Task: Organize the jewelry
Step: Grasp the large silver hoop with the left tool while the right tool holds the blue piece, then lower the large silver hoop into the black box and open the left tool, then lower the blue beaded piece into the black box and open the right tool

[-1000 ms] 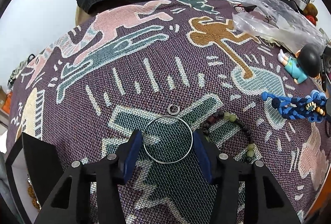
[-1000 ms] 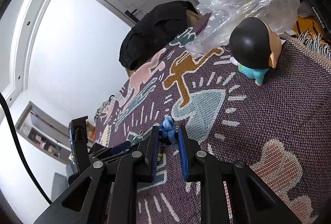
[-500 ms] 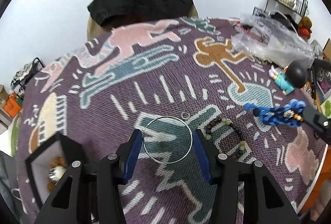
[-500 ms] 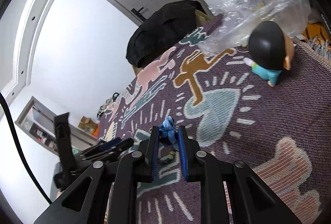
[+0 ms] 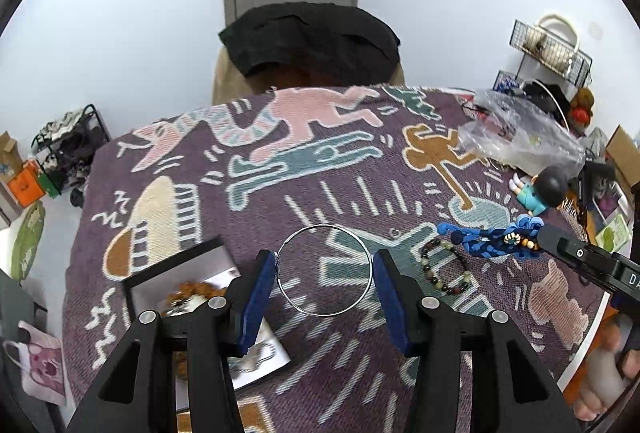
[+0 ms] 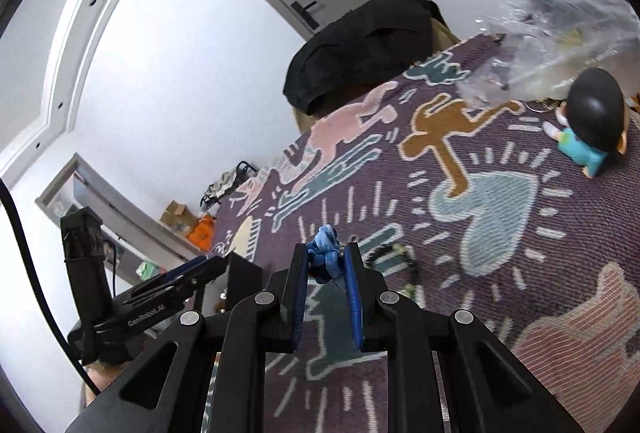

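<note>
My left gripper [image 5: 325, 273] is shut on a thin silver bangle [image 5: 325, 270] and holds it above the patterned cloth. My right gripper [image 6: 325, 265] is shut on a blue braided bracelet [image 6: 327, 253]; in the left wrist view the bracelet [image 5: 490, 239] hangs at the right, above the cloth. A beaded bracelet [image 5: 444, 267] of dark and green beads lies on the cloth right of the bangle. A small silver ring [image 5: 395, 232] lies just beyond it. An open black jewelry box [image 5: 188, 285] with a white lining sits at the lower left, partly behind my left finger.
A purple patterned cloth [image 5: 320, 169] covers the round table. A toy figure [image 5: 540, 191] and a clear plastic bag [image 5: 516, 137] sit at the right. A chair with black clothing [image 5: 308, 41] stands behind the table. The table edge curves at the lower right.
My left gripper has risen and pulled back with the bangle; the box has come into view. My right gripper has lifted the blue bracelet and moved away from the toy figure.
</note>
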Demonstrator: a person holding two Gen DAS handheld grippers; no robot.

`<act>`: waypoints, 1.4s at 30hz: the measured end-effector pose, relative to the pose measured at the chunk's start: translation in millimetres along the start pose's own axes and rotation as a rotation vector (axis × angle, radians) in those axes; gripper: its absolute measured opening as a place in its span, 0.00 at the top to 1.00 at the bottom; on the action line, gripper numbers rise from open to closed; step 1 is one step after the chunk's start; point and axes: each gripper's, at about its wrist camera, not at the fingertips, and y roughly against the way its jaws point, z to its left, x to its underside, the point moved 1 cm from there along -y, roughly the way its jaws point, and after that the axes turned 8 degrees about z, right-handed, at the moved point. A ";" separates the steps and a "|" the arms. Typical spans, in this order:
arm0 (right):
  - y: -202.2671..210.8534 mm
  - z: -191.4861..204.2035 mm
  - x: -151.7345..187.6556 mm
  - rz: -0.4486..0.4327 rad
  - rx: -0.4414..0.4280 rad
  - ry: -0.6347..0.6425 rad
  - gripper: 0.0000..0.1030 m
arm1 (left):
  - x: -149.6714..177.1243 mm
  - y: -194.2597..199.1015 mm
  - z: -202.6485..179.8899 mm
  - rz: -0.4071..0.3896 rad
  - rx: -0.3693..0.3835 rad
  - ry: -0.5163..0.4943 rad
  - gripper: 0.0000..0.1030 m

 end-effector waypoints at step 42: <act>-108.6 158.4 19.3 0.243 -0.066 0.292 0.81 | 68.7 66.3 138.2 -0.124 0.030 0.299 0.24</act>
